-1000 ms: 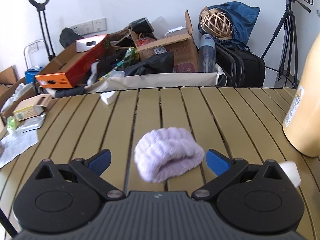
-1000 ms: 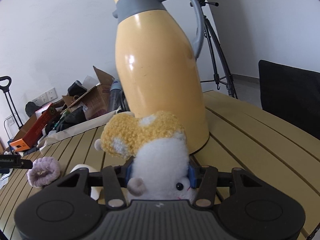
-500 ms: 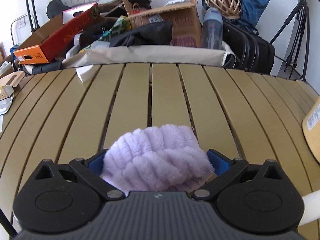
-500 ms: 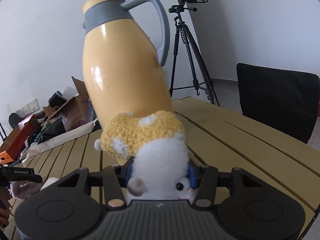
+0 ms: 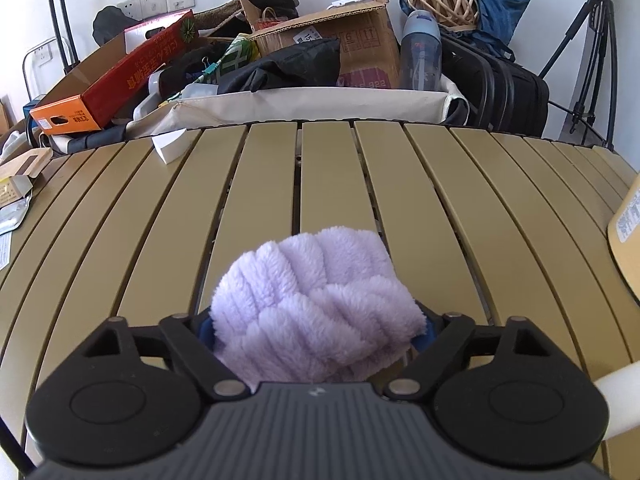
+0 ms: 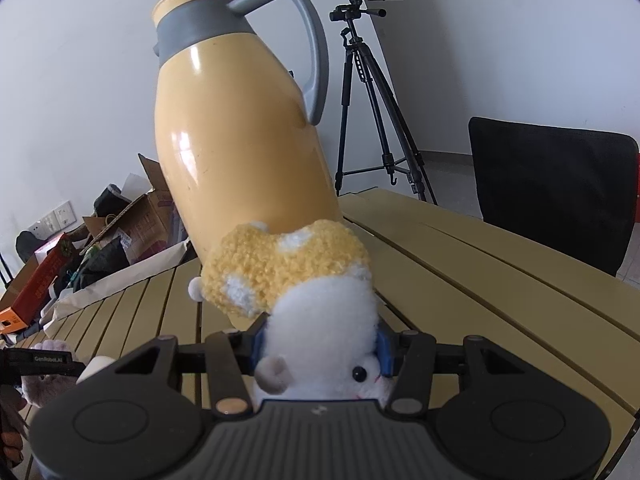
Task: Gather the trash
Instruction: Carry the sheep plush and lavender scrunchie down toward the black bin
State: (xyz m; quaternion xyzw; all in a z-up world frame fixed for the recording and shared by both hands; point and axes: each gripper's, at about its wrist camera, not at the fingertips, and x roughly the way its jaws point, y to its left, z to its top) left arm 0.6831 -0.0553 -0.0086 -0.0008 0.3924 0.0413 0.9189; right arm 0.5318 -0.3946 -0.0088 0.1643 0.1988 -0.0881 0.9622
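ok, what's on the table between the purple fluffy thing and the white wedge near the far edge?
Nothing: in the left wrist view only bare slats of the table run from the purple fluffy thing to the white wedge.

A yellow jug (image 6: 240,140) stands on the slatted table (image 5: 420,200), with a tripod (image 6: 376,112) and black chair (image 6: 552,192) behind.

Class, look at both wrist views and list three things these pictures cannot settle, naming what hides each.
1. Left wrist view: the left tongs are closing round the purple fluffy cloth; its pile hides the pads, so contact is unclear.
2. Left wrist view: the yellow jug is cut off by the right edge.
3. Right wrist view: the plush toy hides the jug's base.
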